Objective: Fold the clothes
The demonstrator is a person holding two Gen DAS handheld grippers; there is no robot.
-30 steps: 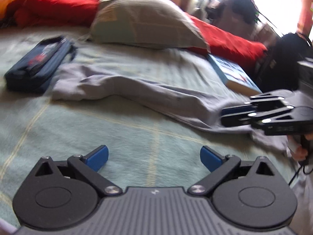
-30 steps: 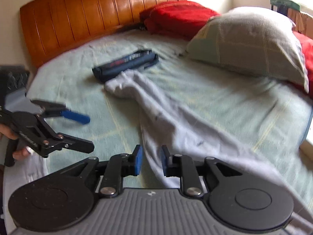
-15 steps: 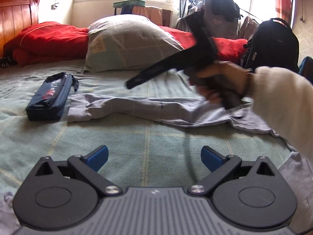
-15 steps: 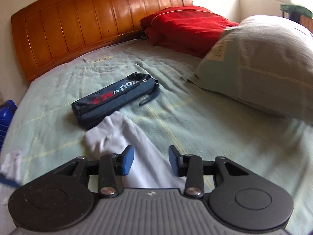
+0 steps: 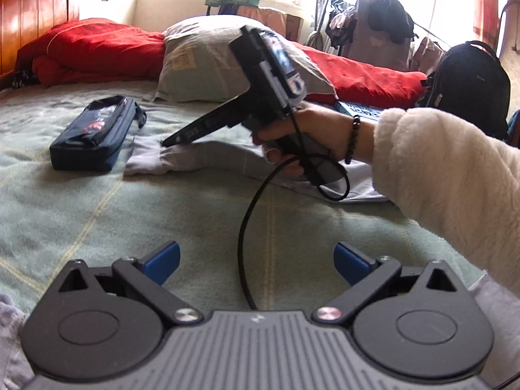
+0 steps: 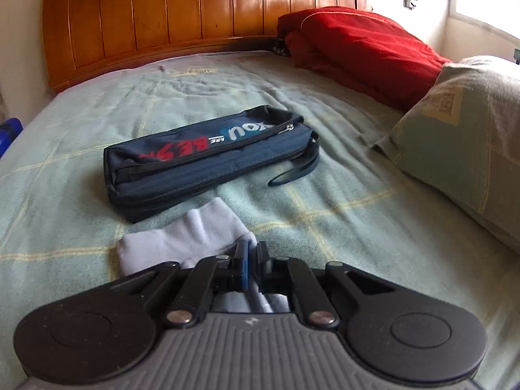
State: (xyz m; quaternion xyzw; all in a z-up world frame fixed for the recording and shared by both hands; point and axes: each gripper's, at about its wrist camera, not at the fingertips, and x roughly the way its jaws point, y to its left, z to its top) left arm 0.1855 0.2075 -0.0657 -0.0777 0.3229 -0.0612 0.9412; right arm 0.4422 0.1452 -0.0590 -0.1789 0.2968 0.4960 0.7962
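Note:
A pale grey garment (image 5: 214,156) lies stretched across the green bed sheet (image 5: 97,214), with its sleeve cuff (image 6: 182,243) pointing toward the headboard. My right gripper (image 6: 253,248) is shut on that cuff, cloth pinched between its blue pads. In the left wrist view the right gripper (image 5: 165,143) reaches down to the cuff, held by a hand in a cream fleece sleeve (image 5: 455,175). My left gripper (image 5: 256,258) hovers open over bare sheet, well short of the garment, with a black cable running between its fingers.
A navy zip pouch (image 6: 208,159) lies just beyond the cuff. A grey-green pillow (image 5: 214,61) and red blankets (image 5: 94,48) sit behind. A book (image 5: 360,109) and a black backpack (image 5: 468,81) are at the right edge. The wooden headboard (image 6: 195,16) bounds the bed.
The right gripper travelled along the garment to the sleeve cuff, dropped low and closed on it. The left gripper stayed open and pulled back from the garment.

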